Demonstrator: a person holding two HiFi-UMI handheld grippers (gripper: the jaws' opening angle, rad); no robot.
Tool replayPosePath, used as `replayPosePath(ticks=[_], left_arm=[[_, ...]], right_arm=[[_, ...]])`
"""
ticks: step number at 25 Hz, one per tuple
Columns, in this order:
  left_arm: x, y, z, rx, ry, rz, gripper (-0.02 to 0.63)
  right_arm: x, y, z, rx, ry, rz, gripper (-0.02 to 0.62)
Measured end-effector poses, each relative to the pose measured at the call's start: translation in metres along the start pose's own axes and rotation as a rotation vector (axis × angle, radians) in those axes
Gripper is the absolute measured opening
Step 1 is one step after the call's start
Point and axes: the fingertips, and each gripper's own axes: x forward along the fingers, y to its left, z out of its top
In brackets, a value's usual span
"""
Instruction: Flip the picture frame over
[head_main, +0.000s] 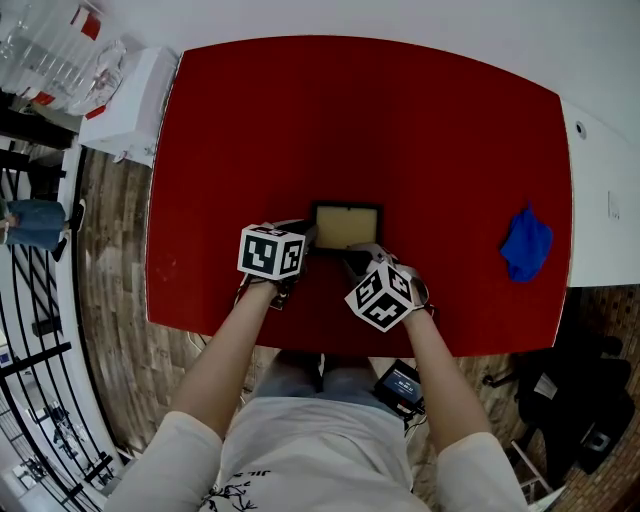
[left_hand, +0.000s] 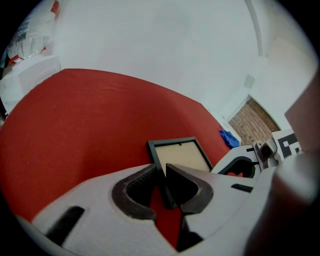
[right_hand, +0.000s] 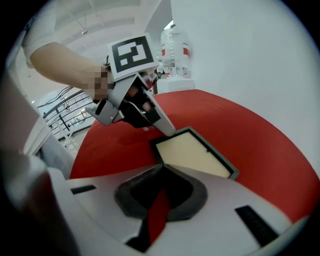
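Both forearms reach forward, left gripper (left_hand: 162, 172) clamped, right gripper (right_hand: 160, 169) closed, both angled down.

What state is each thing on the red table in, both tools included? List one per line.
picture frame: lying flat, beige side up, not yet flipped
left tool: shut on the frame's left edge
right tool: shut, nothing held, by the frame's near edge
blue cloth: crumpled, lying apart to the right
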Motion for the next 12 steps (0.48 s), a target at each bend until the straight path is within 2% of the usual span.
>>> replayPosePath(ticks=[3,6,10,12], left_arm=[[-0.003,0.001,0.006,0.01,-0.025,0.01,0.076],[-0.014,-0.003,0.017,0.026,-0.06,0.012,0.084],[-0.054,-0.026,0.024,0.102,-0.142,0.035,0.08],[-0.081,-0.044,0.022,0.14,-0.189,0.061,0.035]], right_arm=[[-0.005,-0.004,0.003,0.04,-0.022,-0.003,0.006],[-0.018,-0.013,0.01,0.155,-0.1,-0.023,0.006],[-0.058,-0.022,0.019,0.36,-0.236,-0.157,0.006],[-0.089,-0.014,0.031,0.43,-0.302,-0.215,0.006]])
